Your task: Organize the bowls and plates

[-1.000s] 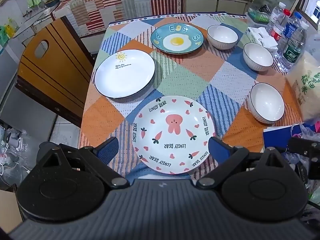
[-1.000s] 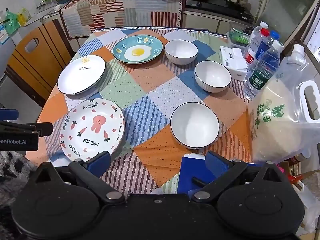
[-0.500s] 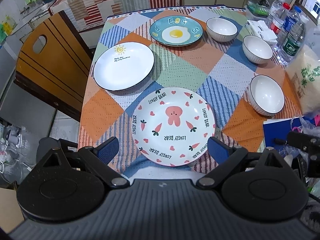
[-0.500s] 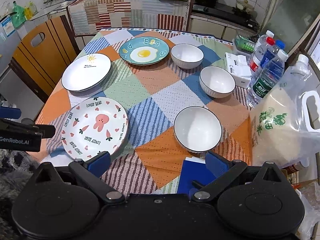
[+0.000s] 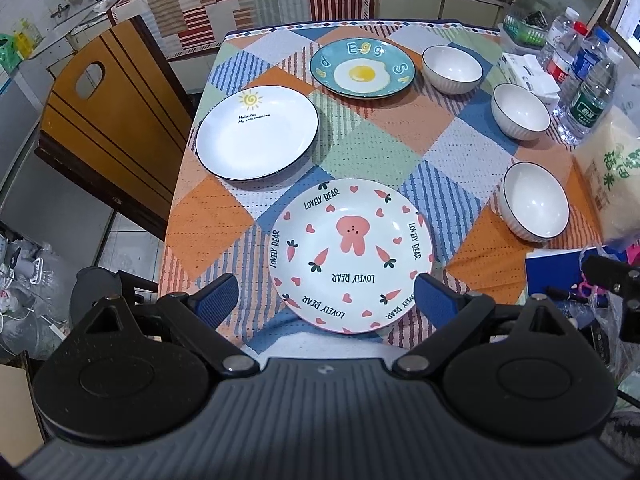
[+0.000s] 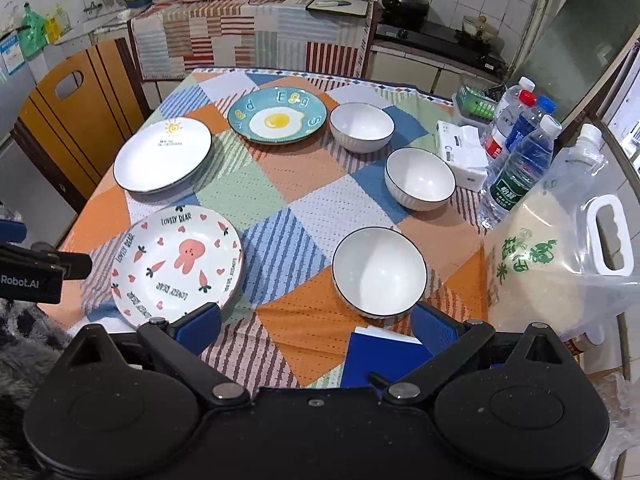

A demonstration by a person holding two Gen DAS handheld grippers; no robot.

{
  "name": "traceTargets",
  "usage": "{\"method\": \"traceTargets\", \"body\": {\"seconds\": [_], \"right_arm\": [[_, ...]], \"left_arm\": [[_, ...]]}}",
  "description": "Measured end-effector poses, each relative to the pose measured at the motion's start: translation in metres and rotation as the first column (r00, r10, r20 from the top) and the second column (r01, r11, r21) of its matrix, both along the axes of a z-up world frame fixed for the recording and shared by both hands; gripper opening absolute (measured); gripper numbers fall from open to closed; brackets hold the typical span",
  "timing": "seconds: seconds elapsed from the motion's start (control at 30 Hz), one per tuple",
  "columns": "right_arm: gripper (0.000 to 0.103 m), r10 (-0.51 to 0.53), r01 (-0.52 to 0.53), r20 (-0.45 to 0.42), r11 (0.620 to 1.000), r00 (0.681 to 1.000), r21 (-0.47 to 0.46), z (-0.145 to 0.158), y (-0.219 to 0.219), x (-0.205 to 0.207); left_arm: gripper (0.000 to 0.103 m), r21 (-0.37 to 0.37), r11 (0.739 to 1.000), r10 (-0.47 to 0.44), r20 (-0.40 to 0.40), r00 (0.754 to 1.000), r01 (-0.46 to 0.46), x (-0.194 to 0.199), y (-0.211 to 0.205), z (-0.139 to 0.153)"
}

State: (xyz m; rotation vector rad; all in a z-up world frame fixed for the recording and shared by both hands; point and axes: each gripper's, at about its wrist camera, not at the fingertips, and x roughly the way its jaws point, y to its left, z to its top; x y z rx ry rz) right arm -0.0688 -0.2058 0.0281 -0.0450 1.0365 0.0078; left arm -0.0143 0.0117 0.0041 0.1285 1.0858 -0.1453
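Three plates lie on the patchwork tablecloth: a rabbit plate [image 5: 351,254] [image 6: 176,266] at the near edge, a white sun plate [image 5: 257,132] [image 6: 163,154] to its far left, and a blue egg plate [image 5: 362,69] [image 6: 277,115] at the back. Three white bowls run down the right side: far bowl [image 5: 452,69] [image 6: 361,127], middle bowl [image 5: 520,111] [image 6: 419,179], near bowl [image 5: 535,200] [image 6: 379,272]. My left gripper [image 5: 326,300] is open, above the rabbit plate's near rim. My right gripper [image 6: 318,326] is open, just short of the near bowl.
A wooden chair [image 5: 108,120] stands at the table's left. Water bottles [image 6: 516,160], a tissue box [image 6: 464,152] and a large rice bag [image 6: 560,260] crowd the right edge. A blue book [image 6: 384,354] lies under my right gripper. A kitchen counter [image 6: 256,32] is behind.
Both grippers have drawn back and risen a little from the table; the dishes look smaller and farther in both views. Nothing on the table has moved.
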Motion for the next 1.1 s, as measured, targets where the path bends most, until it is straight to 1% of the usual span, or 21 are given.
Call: {"method": "traceTargets", "body": {"seconds": [0.37,0.57,0.7,0.8,0.9,1.0,1.07,1.1], "right_arm": [[0.102,-0.004,0.004,0.033,1.000,0.999,0.012,0.003,-0.001,-0.003],[0.102,-0.004,0.004,0.022,1.000,1.000,0.022,0.001,-0.002,-0.004],[0.102,0.006,-0.006,0.012,1.000,1.000,0.029,0.000,-0.002,-0.004],[0.102,0.015,-0.015,0.012,0.999,1.000,0.044,-0.001,-0.003,-0.002],[0.102,0.026,-0.030,0.054,0.996,0.998,0.078,-0.002,-0.004,0.001],[0.102,0.027,-0.042,0.148,0.994,0.989,0.102,-0.007,-0.006,0.006],[0.102,0.064,-0.090,0.206,0.988,0.977,0.124,-0.012,-0.006,0.011],[0.102,0.094,-0.132,0.234,0.979,0.968,0.153,-0.017,-0.007,0.014]], "left_arm": [[0.094,-0.004,1.000,-0.013,0.030,0.999,0.013,-0.006,0.000,0.004],[0.094,-0.007,1.000,-0.013,0.019,1.000,0.014,-0.006,0.000,0.002],[0.094,0.015,0.999,-0.040,0.029,0.999,0.040,-0.007,-0.005,0.001],[0.094,0.015,0.998,-0.056,0.031,0.998,0.056,-0.007,-0.007,0.000],[0.094,0.004,0.999,-0.049,0.037,0.998,0.049,-0.002,-0.005,-0.003],[0.094,0.033,0.999,-0.030,0.072,0.997,0.028,0.007,-0.002,-0.014],[0.094,0.050,0.997,-0.055,0.075,0.996,0.051,0.014,-0.001,-0.023],[0.094,0.048,0.996,-0.077,0.072,0.994,0.074,0.017,0.000,-0.028]]}}
